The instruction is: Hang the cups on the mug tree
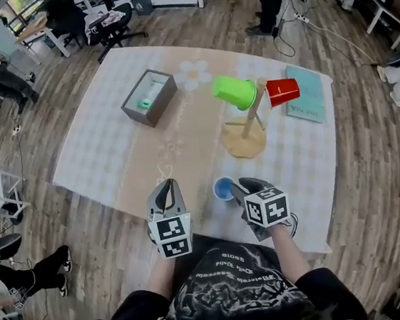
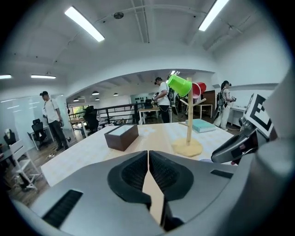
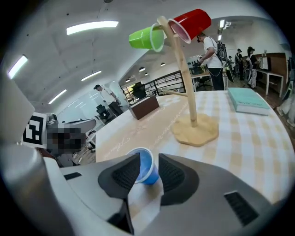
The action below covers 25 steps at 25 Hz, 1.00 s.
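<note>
Two of three done: green cup (image 1: 235, 91) and red cup (image 1: 282, 91) hang on the mug tree (image 1: 251, 117), upper right of head view. Blue cup (image 1: 224, 188) remains unhung at lower centre, between the right gripper's (image 1: 240, 185) parted jaws, apparently ungripped. Left gripper (image 2: 148, 162) jaws together, empty.

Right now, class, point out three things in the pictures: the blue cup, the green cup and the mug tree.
blue cup (image 3: 147, 167), right gripper view, on its wall.
green cup (image 1: 235, 91), head view, on its side wall.
mug tree (image 1: 244, 142), head view, on its round wooden base.
</note>
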Each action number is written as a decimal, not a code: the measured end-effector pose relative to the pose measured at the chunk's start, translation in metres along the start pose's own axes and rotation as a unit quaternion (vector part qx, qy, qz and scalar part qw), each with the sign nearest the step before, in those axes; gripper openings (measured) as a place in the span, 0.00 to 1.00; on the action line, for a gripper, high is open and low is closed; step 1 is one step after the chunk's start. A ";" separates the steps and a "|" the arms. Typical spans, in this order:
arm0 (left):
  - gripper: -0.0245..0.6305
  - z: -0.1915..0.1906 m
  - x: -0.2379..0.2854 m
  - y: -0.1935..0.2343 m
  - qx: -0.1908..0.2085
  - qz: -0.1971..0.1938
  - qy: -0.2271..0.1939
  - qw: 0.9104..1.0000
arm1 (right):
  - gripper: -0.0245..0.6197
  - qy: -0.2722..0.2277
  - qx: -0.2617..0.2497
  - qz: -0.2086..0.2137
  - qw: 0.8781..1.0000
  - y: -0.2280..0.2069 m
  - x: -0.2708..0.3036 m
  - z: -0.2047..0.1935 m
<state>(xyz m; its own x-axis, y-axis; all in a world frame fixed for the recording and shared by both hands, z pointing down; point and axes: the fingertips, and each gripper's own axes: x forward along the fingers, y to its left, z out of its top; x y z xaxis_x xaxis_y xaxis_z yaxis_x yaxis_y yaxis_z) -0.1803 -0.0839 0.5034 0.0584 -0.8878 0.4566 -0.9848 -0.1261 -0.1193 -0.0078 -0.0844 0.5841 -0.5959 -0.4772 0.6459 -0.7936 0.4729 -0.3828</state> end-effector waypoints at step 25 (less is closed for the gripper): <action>0.25 -0.061 0.038 -0.124 -0.183 -0.270 0.215 0.921 | 0.18 -0.032 0.021 -0.004 0.999 -0.008 -0.005 0.010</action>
<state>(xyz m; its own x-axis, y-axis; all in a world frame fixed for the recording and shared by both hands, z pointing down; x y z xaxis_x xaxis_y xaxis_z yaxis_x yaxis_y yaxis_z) -0.0655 -0.0749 0.5892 0.5626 -0.4727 0.6783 -0.8252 -0.2707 0.4958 0.0001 -0.0934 0.5777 -0.5952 -0.5274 0.6063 -0.8020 0.4376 -0.4066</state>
